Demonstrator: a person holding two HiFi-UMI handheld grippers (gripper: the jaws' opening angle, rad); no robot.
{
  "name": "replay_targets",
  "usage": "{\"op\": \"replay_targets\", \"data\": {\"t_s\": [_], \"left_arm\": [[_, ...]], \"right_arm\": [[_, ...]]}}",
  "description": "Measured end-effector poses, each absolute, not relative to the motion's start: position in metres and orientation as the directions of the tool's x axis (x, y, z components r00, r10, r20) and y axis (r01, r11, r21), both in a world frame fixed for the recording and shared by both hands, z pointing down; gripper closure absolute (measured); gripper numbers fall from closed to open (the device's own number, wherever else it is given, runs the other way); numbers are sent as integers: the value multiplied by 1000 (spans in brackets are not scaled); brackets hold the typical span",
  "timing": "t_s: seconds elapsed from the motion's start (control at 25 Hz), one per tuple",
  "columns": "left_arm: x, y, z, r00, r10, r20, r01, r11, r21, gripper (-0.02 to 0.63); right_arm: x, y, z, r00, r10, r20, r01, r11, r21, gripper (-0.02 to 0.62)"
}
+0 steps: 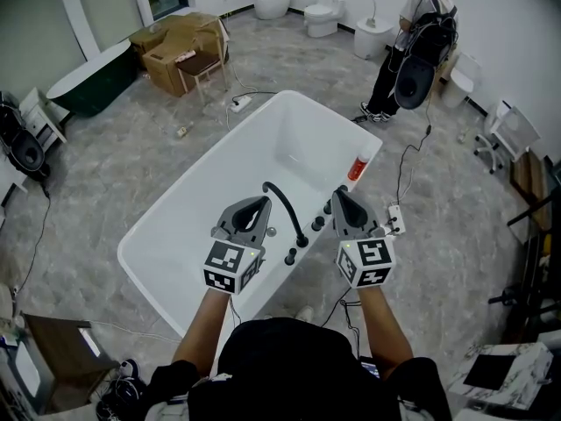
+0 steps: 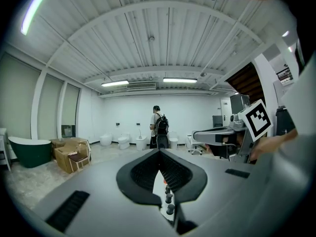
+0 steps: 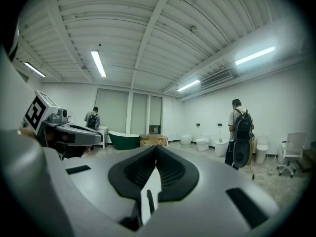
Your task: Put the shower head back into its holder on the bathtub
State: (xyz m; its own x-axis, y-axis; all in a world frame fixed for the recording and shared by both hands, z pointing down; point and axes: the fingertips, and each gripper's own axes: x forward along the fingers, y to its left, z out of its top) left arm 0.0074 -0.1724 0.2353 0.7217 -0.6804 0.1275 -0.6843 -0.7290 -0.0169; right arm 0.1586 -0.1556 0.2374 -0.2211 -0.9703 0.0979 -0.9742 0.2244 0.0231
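The white bathtub [image 1: 188, 226] lies slantwise below me. A black curved spout [image 1: 286, 210] and several black knobs [image 1: 317, 224] stand on its near right rim. I cannot pick out the shower head for certain. My left gripper [image 1: 263, 202] hangs over the tub just left of the spout, shut with nothing in it. My right gripper [image 1: 337, 193] hovers over the rim by the knobs, also shut and empty. In the left gripper view the jaws [image 2: 159, 152] meet, with the knobs [image 2: 169, 209] showing below them. The right gripper [image 3: 156, 149] points level across the room.
A red bottle [image 1: 358, 167] stands on the tub's far right rim. A power strip [image 1: 394, 217] and cables lie on the floor to the right. A person with a backpack [image 1: 421, 51], toilets [image 1: 320, 11], cardboard boxes [image 1: 180, 46] and a dark green tub [image 1: 92, 77] are further off.
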Motion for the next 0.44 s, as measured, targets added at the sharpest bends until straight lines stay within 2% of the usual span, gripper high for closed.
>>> {"op": "replay_targets", "data": {"t_s": [0.44], "left_arm": [[4, -176, 236, 703, -698, 137, -705, -709, -2, 592]], "right_arm": [[161, -158, 240, -222, -968, 112, -974, 225, 13, 571]]}}
